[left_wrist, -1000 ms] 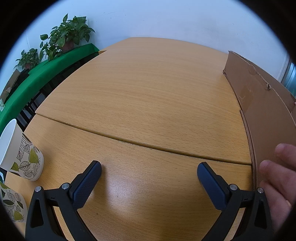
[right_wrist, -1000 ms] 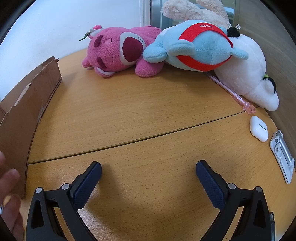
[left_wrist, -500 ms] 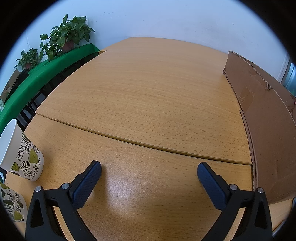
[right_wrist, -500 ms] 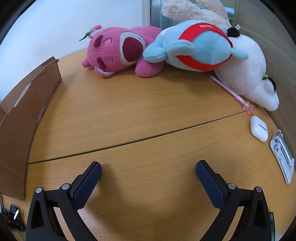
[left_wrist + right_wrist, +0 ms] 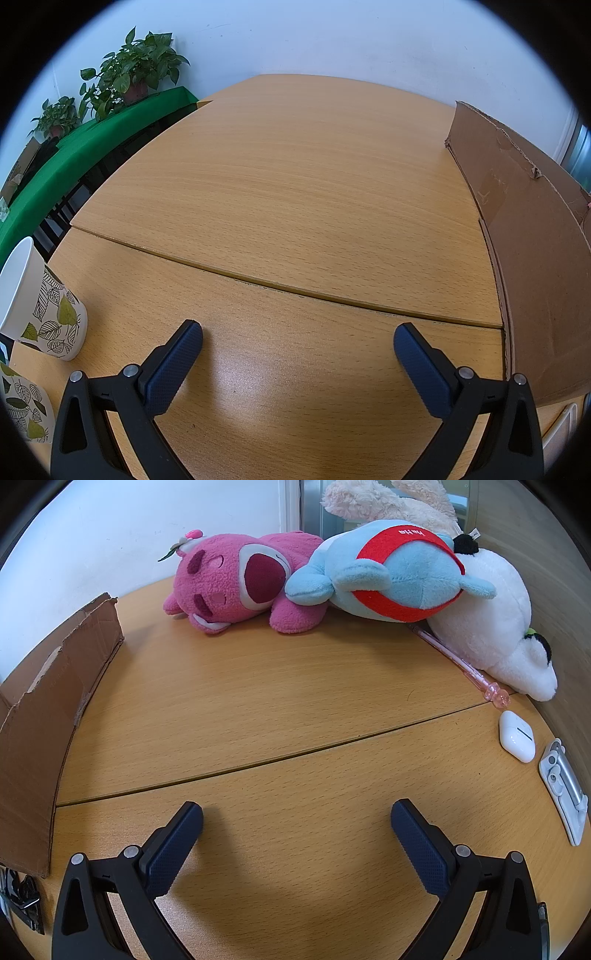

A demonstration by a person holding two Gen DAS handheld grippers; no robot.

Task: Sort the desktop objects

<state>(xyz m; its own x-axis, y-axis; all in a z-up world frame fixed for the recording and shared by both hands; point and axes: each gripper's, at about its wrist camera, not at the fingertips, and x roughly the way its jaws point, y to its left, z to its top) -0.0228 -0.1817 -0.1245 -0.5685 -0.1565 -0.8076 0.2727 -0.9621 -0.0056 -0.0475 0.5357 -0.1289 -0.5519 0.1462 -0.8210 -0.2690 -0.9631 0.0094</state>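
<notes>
Dark blue textured pads on black arms: our right gripper stands wide open over bare tabletop, nothing between its jaws. Our left gripper is likewise spread and empty above the same wood.

Outward from the right gripper: a white earbud case near the right edge, a white-and-metal clip-like piece just beside it, closer to us. Beyond, a pink pen runs partly under the white plush. Farther back, a blue plush with red band leans on the pink plush; a cream plush sits behind. Cardboard box wall stands left, between both grippers.

Outward from the left gripper: a leaf-print paper cup at far left, a second leaf-print cup partly cut off nearer us.

Handling, as we judge it: the case is smooth, hard, likely slippery, so take it across its narrow sides. The pen is thin and may roll; pinch mid-barrel once clear of the plush. Plush toys are soft and light; pinch a limb or an ear. Cups crush easily; grip lightly at the rim.
</notes>
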